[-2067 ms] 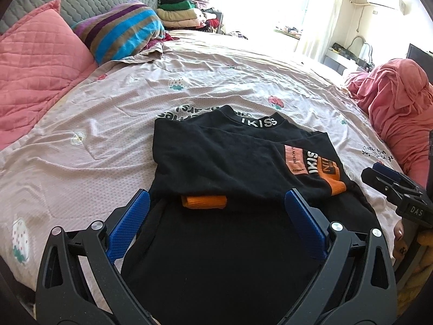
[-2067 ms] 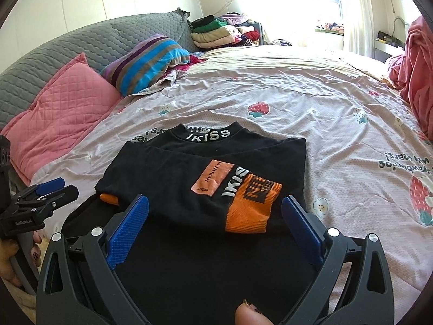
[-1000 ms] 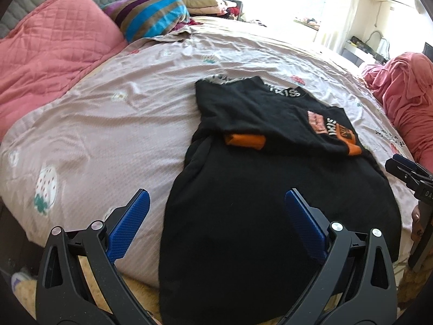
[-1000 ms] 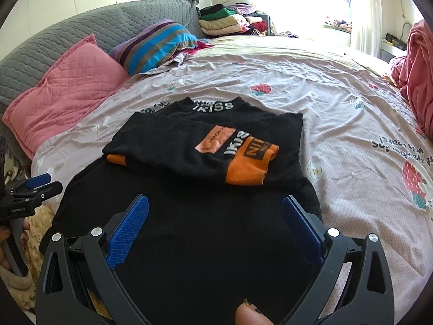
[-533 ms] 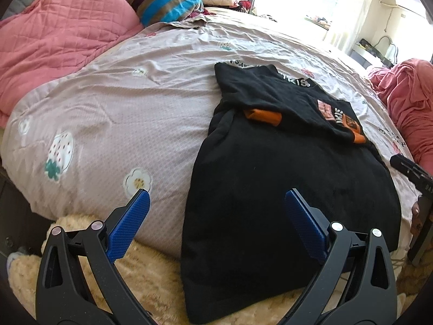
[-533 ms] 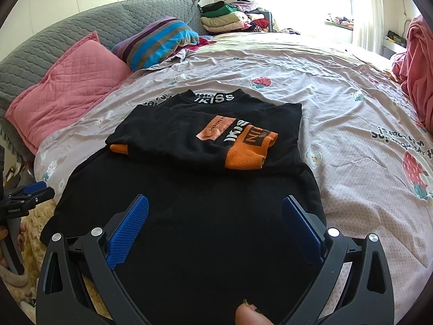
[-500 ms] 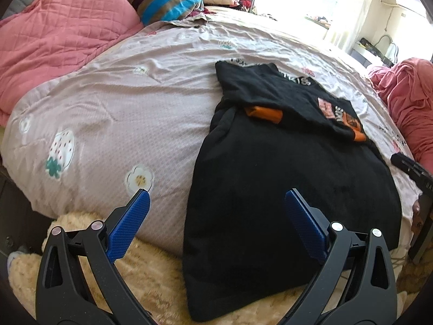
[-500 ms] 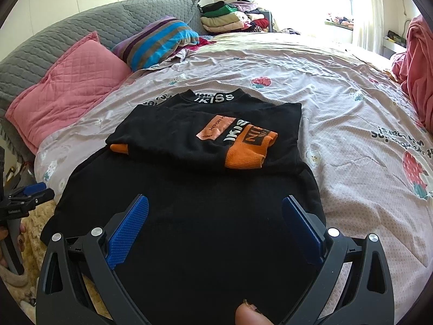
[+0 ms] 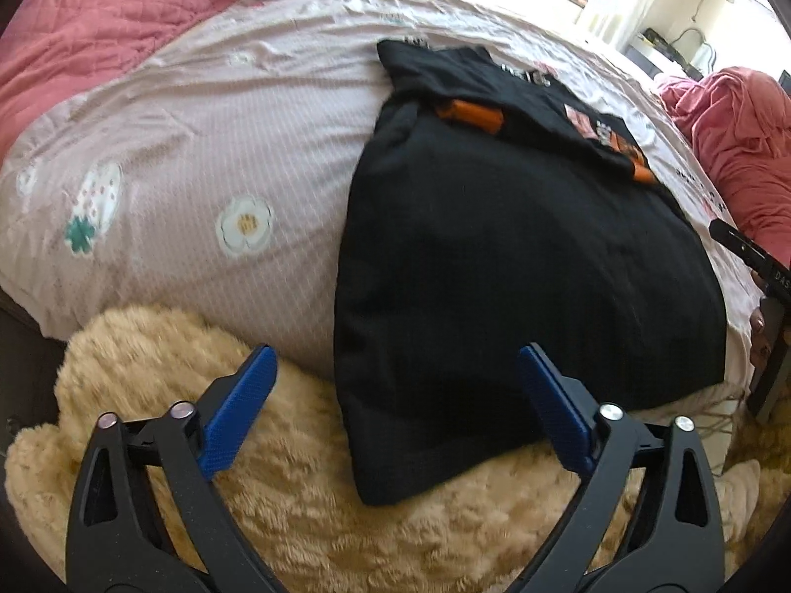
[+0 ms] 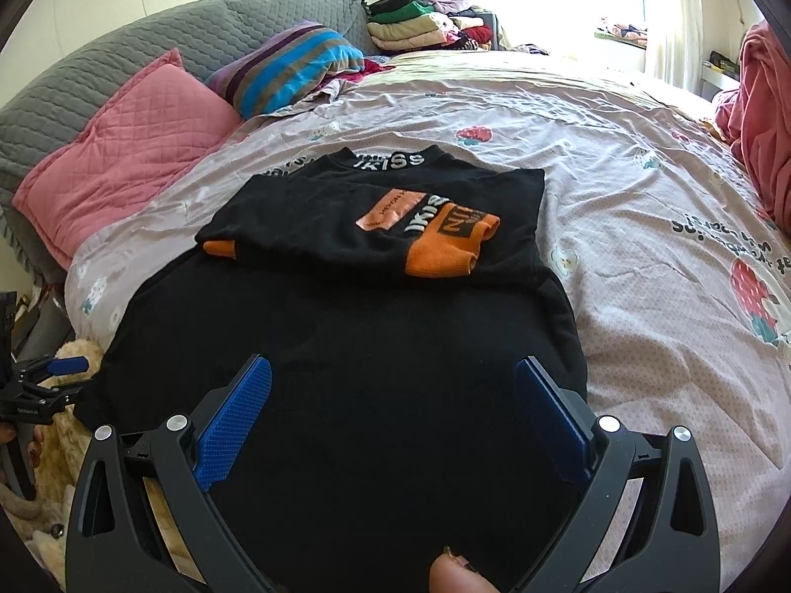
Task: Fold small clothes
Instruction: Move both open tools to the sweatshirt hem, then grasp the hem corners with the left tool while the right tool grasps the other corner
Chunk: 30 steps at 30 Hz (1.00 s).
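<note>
A black sweater with orange cuffs lies on the bed, sleeves folded across its chest, its hem hanging over the bed's edge. My left gripper hovers over the hem's left corner. Its jaws are closing, with the corner between them, and the blue pads stand clear of the cloth. In the right wrist view the sweater fills the middle. My right gripper is open above its lower right part, nothing pressed between the pads. The left gripper shows at that view's left edge, by the hem.
A beige fluffy rug lies below the bed's edge. A pink quilted pillow and a striped pillow lean on the grey headboard. Folded clothes are stacked at the back. A pink cloth heap sits far right.
The left gripper has drawn back and sunk towards the bed's edge, so the hem and rug now fill its view, and its jaws have narrowed slightly. The right gripper has eased back a little.
</note>
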### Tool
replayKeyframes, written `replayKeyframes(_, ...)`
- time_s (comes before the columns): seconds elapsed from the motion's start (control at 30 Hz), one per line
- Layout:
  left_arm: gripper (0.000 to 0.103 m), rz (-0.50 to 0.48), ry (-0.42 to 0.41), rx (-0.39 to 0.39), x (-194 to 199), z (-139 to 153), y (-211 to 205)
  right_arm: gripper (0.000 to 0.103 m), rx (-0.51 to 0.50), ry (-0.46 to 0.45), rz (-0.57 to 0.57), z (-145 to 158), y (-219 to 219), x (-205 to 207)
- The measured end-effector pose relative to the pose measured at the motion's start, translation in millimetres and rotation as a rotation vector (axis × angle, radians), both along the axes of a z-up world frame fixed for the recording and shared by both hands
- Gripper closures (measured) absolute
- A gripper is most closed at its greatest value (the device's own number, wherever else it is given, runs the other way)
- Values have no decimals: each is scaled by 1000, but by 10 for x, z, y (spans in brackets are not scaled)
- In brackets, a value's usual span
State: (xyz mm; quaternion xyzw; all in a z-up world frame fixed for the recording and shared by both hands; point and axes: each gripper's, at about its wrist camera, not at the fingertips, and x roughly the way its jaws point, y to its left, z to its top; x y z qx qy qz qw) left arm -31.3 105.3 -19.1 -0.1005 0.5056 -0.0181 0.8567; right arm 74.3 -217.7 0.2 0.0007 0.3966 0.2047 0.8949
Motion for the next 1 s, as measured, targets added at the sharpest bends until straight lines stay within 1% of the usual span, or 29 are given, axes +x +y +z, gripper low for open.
replayKeyframes(0.03, 20, 1, 10, -7, -2, -18, 7, 5, -3, 2, -1, -6, -5, -10)
replayKeyframes(0.1, 32, 3, 26, -26, -22, -55, 26, 5, -12, 8, -2, -23, -25, -33)
replayKeyframes(0.13, 35, 4, 35, -28, -25, -73, 24, 5, -17, 10, -4, -30, -37, -47)
replayKeyframes(0.2, 43, -1, 45, -32, -35, -100, 8, 5, -25, 18, -6, -49, -64, -69)
replayKeyframes(0.23, 44, -7, 52, -29, -35, -114, -4, 5, -29, 23, -5, -58, -76, -78)
replayKeyframes(0.3, 51, -15, 59, -27, -32, -136, -14, 5, -39, 33, -7, -74, -112, -106)
replayKeyframes(0.37, 54, -19, 63, -25, -12, -160, -24, 5, -46, 46, -3, -76, -157, -149)
replayKeyframes(0.4, 58, -22, 57, -33, -5, -153, -38, 5, -47, 53, 2, -69, -185, -174)
replayKeyframes(0.47, 58, -39, 49, -58, -2, -145, -94, 5, -48, 67, 19, -51, -248, -228)
replayKeyframes(0.53, 60, -54, 51, -66, 23, -182, -162, 5, -59, 98, 46, -60, -294, -275)
replayKeyframes(0.57, 66, -58, 53, -75, 31, -201, -179, 5, -63, 122, 65, -74, -324, -307)
replayKeyframes(0.67, 74, -66, 48, -84, 49, -218, -211, 5, -85, 172, 104, -120, -394, -417)
replayKeyframes(0.8, 90, -52, 34, -108, 61, -191, -146, 5, -91, 224, 123, -180, -504, -564)
replayKeyframes(0.87, 92, -46, 30, -127, 55, -179, -97, 6, -75, 267, 134, -233, -562, -631)
replayKeyframes(0.9, 93, -44, 29, -131, 53, -173, -84, 9, -70, 284, 140, -254, -580, -662)
replayKeyframes(0.93, 93, -42, 24, -135, 49, -163, -69, 22, -71, 303, 147, -285, -592, -688)
replayKeyframes(0.97, 93, -40, 22, -138, 46, -156, -58, 33, -83, 327, 148, -327, -610, -722)
replayKeyframes(1.0, 93, -38, 21, -140, 47, -156, -46, 35, -94, 339, 146, -360, -622, -751)
